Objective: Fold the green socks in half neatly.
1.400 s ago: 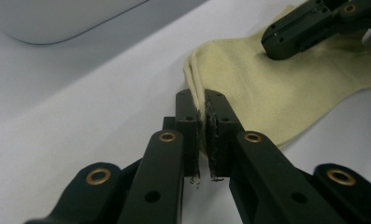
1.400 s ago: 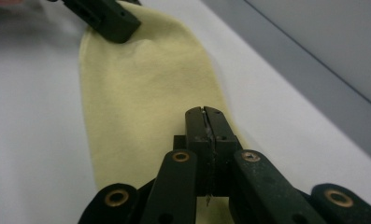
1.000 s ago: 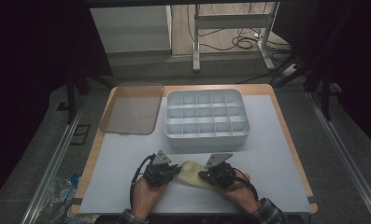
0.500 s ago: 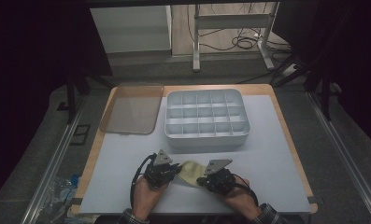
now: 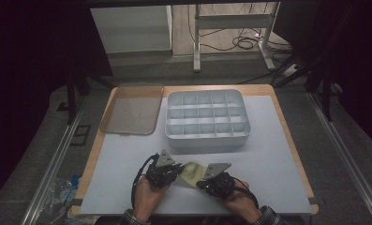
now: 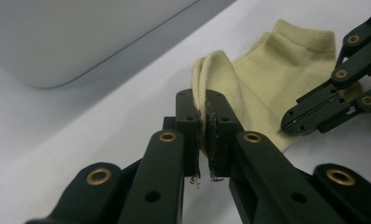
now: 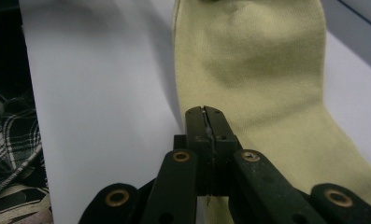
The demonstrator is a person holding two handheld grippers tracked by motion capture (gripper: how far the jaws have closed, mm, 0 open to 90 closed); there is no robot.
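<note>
sock (image 5: 189, 172): pale yellow-green knit, ribbed cuff, lying flat-ish near the front edge of the bench, stretched between both hands
left gripper (image 6: 204, 122): fingers pinched tight on a bunched fold at one end of the sock
right gripper (image 7: 205, 122): fingers clamped shut on the sock's edge at the other end, fabric running away past them
bench (image 5: 277, 154): plain white top, wooden rim, pretty bare
room: dim, dark drapes either side, grey floor, cables and a metal frame at the back
organizer box (image 5: 206, 119): grey, lots of small compartments, just behind the sock, not touching
lid (image 5: 130, 108): clear, brownish, lying left of the box
in the way: box sits close behind the grippers
</note>
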